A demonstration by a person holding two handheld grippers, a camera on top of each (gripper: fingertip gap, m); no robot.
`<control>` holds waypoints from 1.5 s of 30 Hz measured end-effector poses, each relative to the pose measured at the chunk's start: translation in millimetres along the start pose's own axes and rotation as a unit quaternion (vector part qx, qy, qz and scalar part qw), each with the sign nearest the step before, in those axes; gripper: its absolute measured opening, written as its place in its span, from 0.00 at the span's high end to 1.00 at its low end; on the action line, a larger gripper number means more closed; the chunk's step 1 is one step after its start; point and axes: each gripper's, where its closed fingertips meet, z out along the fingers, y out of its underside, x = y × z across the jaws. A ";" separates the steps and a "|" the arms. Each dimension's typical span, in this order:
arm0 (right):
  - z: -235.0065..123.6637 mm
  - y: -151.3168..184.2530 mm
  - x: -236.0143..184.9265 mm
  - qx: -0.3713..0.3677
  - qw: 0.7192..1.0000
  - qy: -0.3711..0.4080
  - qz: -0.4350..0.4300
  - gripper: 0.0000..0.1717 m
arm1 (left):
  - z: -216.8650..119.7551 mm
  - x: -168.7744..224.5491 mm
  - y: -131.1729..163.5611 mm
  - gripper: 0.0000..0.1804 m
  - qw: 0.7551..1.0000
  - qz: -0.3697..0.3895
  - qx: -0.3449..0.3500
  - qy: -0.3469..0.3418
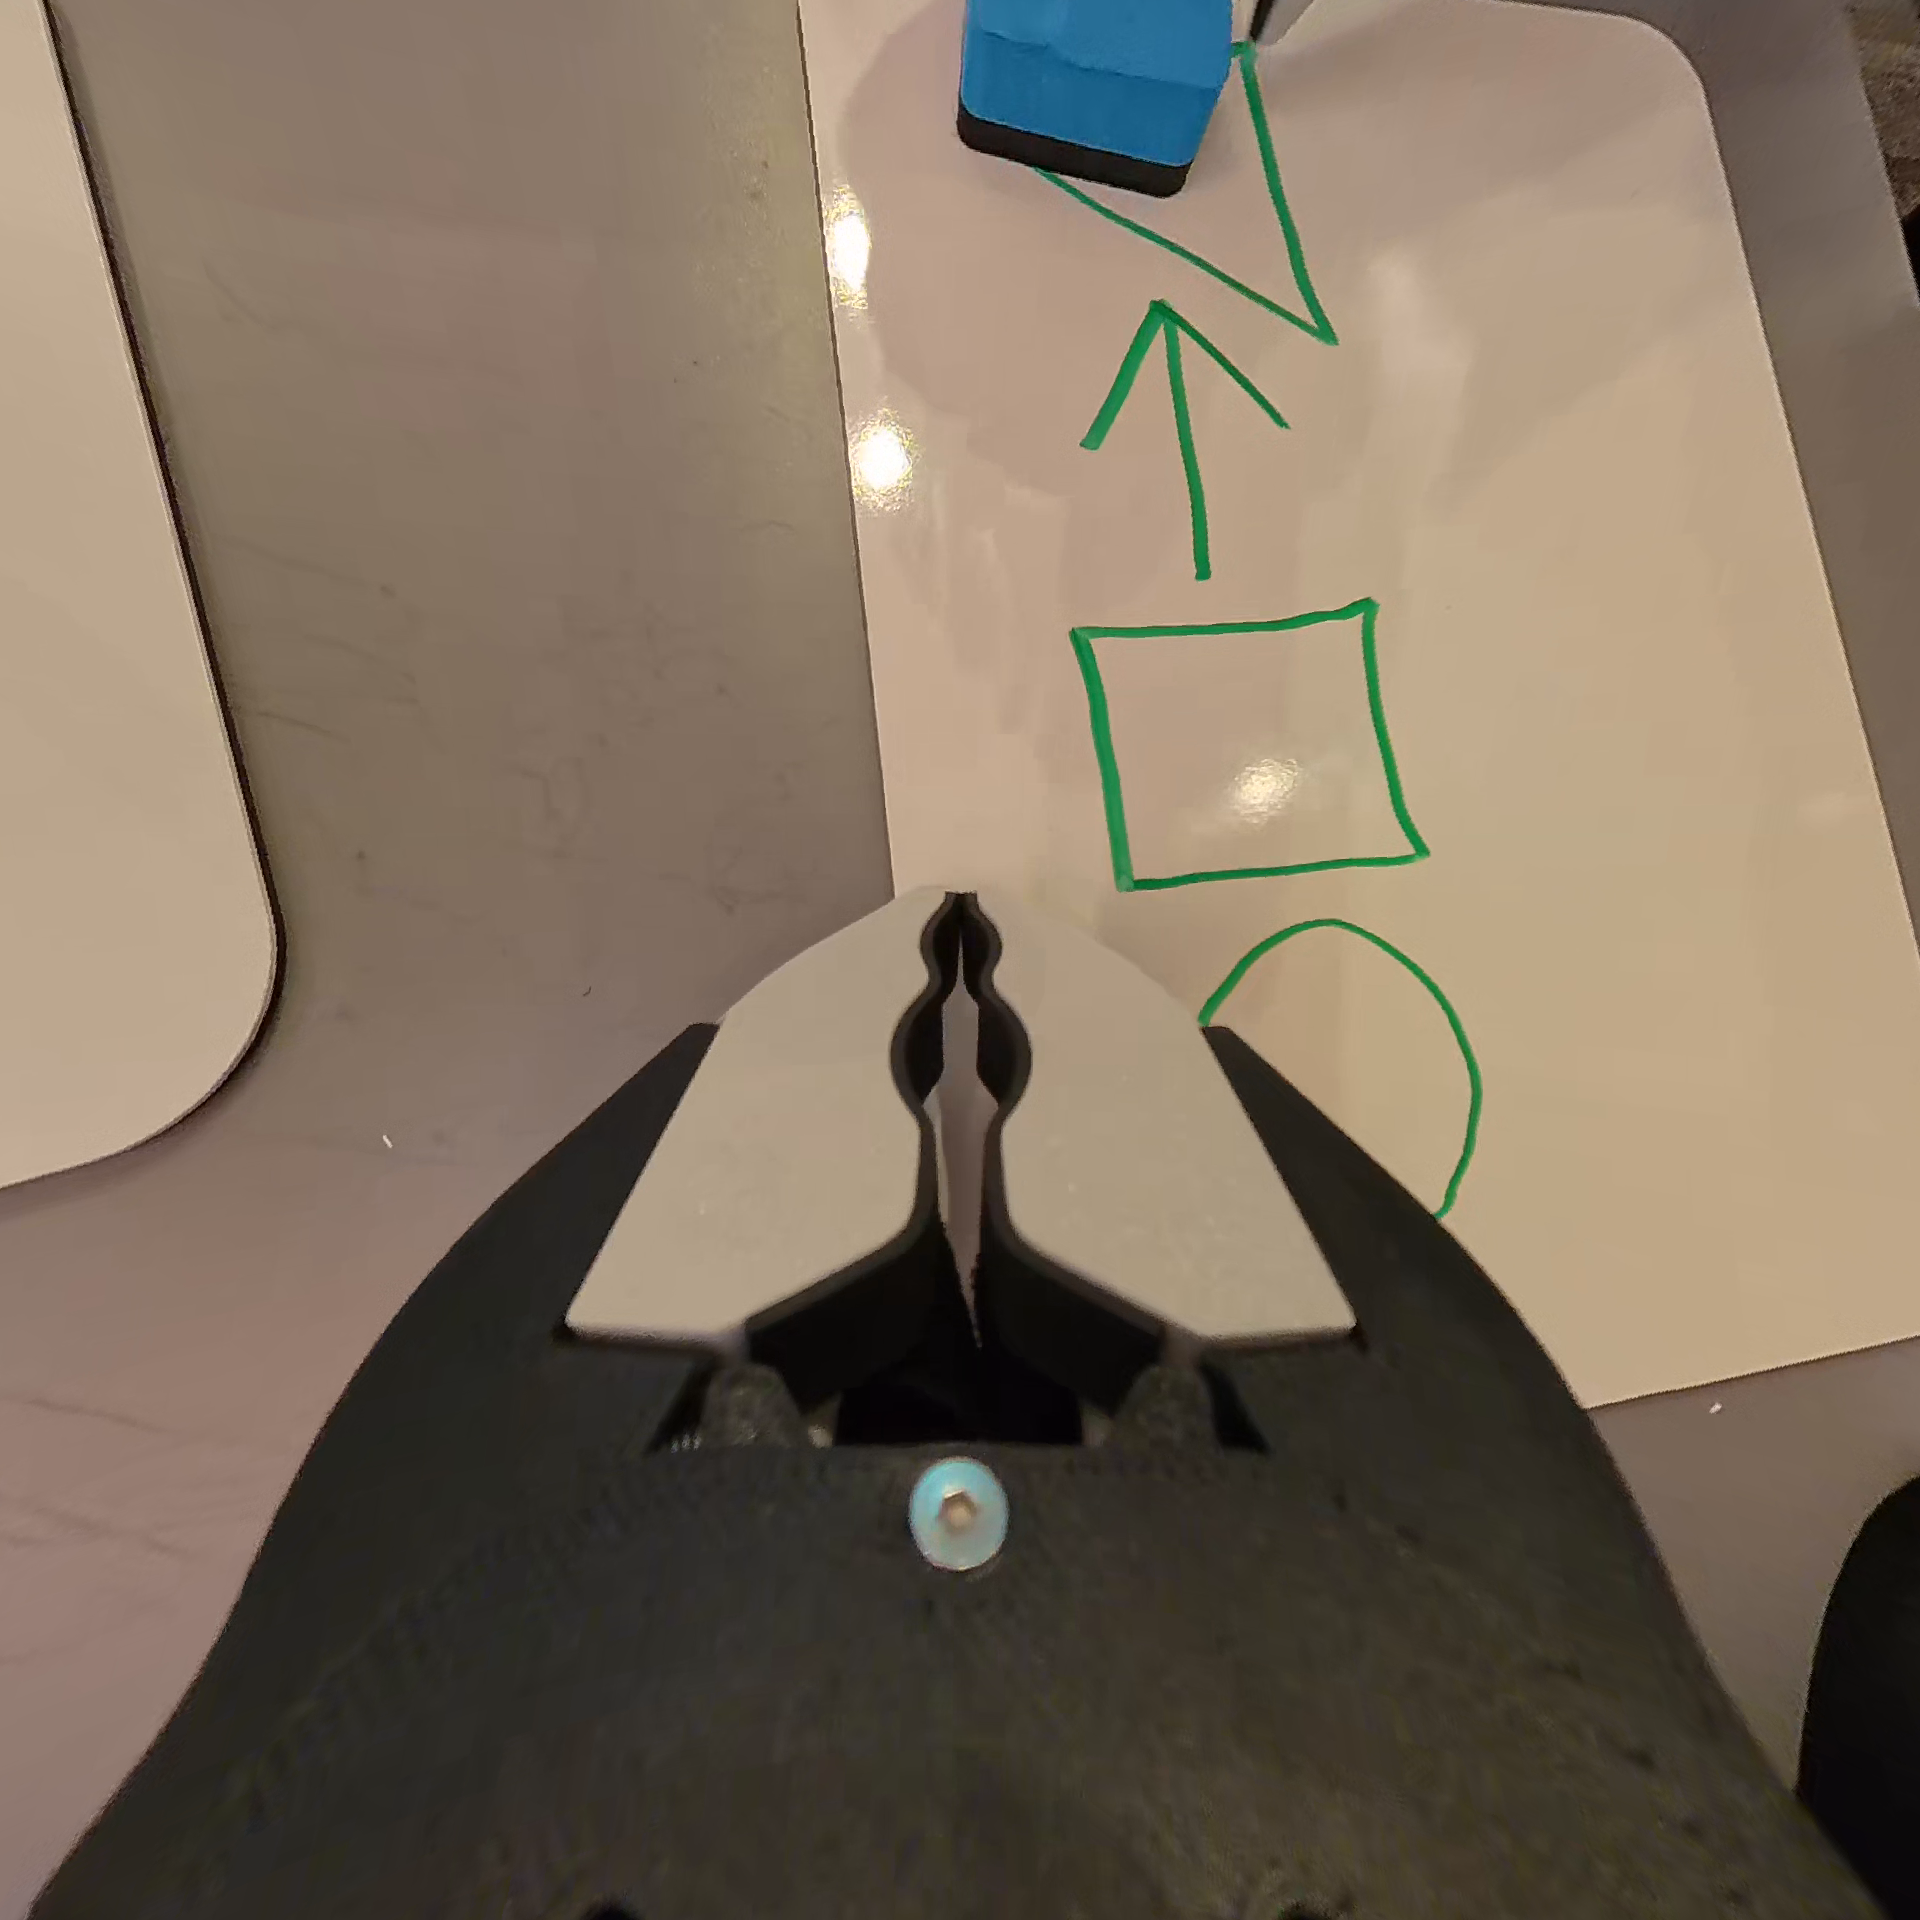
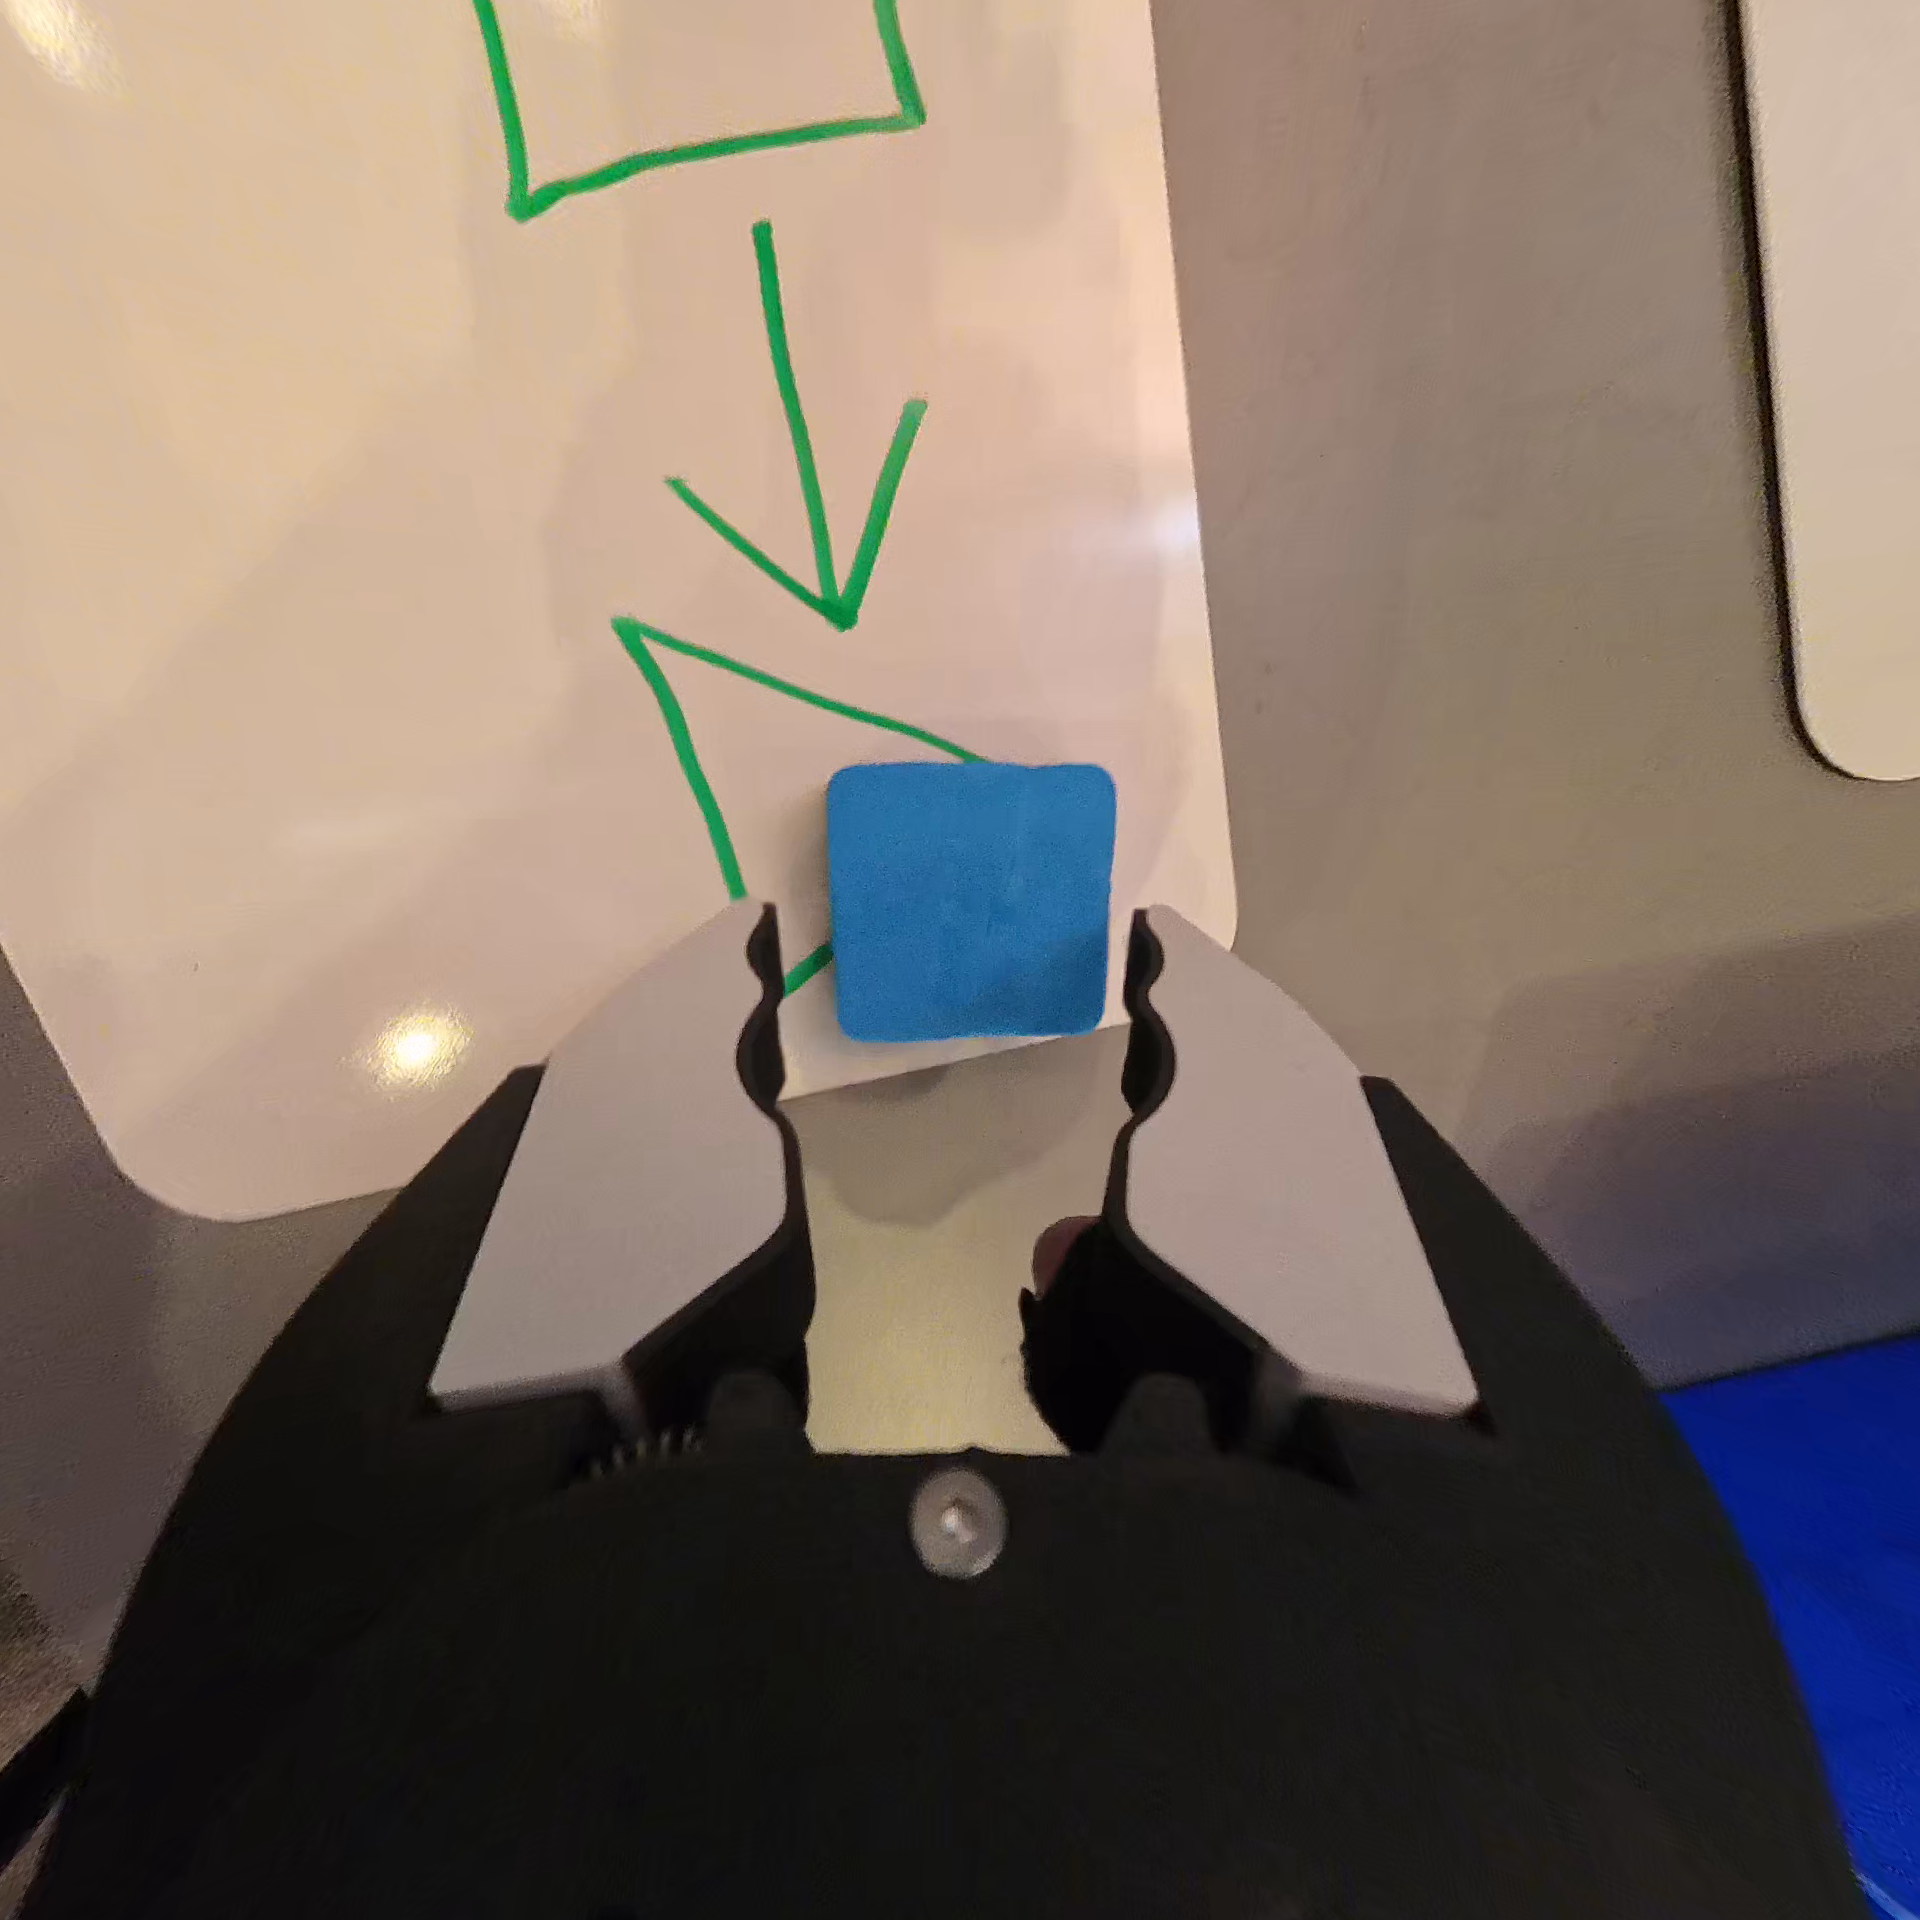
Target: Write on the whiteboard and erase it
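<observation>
Erase step is starting. Blue eraser (image 2: 971, 902) sits on the whiteboard (image 2: 312, 623) over the green triangle's (image 2: 675, 748) corner. Right tool (image 2: 951, 925) is wide open, straddling it, pads clear. Left tool (image 1: 961, 902) is closed, empty. Next: close on the eraser, then wipe.

Under me lies a grey, faintly veined bench (image 1: 499, 540). Warm lamps above throw bright glints. A white rounded panel (image 1: 94, 727) rests at its edge.
</observation>
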 end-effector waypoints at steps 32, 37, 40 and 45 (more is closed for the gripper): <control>15.1 -10.1 19.4 -0.033 0.999 0.014 0.008 0.69 | 1.4 -11.3 -3.4 1.00 0.996 -0.079 0.031 -0.012; 7.1 -3.3 -24.2 -0.041 0.997 -0.035 -0.050 0.69 | 1.9 -14.2 -2.4 1.00 0.995 -0.089 0.031 -0.020; 9.3 1.8 4.7 -0.032 0.999 0.000 0.021 0.69 | 2.2 -14.1 -2.5 1.00 0.995 -0.091 0.031 -0.018; 8.1 -7.2 -29.7 -0.045 0.997 -0.028 -0.052 0.69 | 2.3 -13.6 -2.6 1.00 0.995 -0.093 0.033 -0.020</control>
